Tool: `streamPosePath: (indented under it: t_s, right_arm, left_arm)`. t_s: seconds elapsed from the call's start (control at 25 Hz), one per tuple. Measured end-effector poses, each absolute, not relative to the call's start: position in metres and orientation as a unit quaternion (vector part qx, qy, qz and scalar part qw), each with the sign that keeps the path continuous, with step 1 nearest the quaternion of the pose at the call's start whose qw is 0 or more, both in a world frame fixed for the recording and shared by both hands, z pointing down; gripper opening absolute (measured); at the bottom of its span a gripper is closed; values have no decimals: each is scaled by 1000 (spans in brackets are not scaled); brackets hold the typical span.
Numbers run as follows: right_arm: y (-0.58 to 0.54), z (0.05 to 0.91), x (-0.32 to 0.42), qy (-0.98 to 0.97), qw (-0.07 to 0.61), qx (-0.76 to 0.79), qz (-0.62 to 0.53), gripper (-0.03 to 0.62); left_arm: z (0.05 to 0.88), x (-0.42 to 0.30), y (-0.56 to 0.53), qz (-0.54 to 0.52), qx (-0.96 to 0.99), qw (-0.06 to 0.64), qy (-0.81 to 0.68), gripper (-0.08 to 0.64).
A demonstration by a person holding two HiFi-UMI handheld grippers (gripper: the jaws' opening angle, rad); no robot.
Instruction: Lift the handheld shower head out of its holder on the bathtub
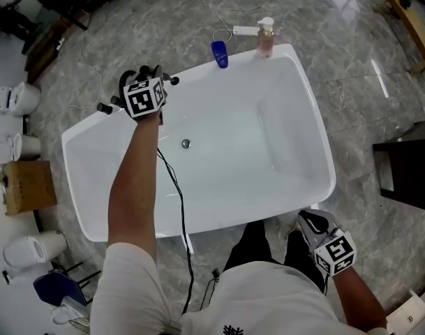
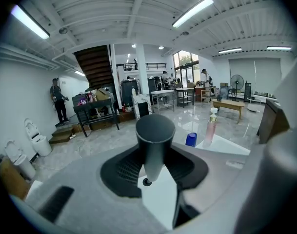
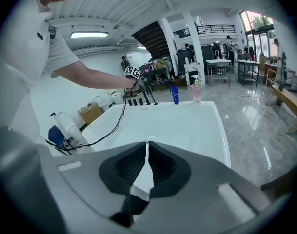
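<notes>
The white bathtub (image 1: 317,145) fills the middle of the head view. At its far left rim my left gripper (image 1: 149,75) is shut on the shower head, most of which it hides there. In the left gripper view the shower head (image 2: 154,135) is a dark cylinder standing upright between the pads, raised with the room behind it. Black tap fittings (image 1: 105,107) sit on the rim just left of that gripper. My right gripper (image 1: 306,218) hovers by the tub's near right corner, shut with nothing in it; its tips meet (image 3: 147,144).
A blue bottle (image 1: 220,54) and a pink pump bottle (image 1: 266,37) stand on the far rim. The drain (image 1: 186,144) lies on the tub floor. A black cable (image 1: 176,187) trails from my left arm. Toilets (image 1: 13,100) and a cardboard box (image 1: 28,185) stand left, a dark cabinet (image 1: 407,169) right.
</notes>
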State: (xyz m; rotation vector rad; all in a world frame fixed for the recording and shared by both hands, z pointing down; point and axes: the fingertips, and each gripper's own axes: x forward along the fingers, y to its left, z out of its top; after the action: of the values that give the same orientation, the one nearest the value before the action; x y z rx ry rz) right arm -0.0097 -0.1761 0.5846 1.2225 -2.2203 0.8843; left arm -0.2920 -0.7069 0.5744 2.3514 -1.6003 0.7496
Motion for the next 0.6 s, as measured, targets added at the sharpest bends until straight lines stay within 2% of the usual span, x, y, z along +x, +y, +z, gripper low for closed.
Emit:
streamPosePath:
  t_s: [0.6]
  right_arm:
    - [-171,564,-21,-819,219,442,293,18]
  left_arm:
    - [500,-281,-630,240,819,61,-518,138]
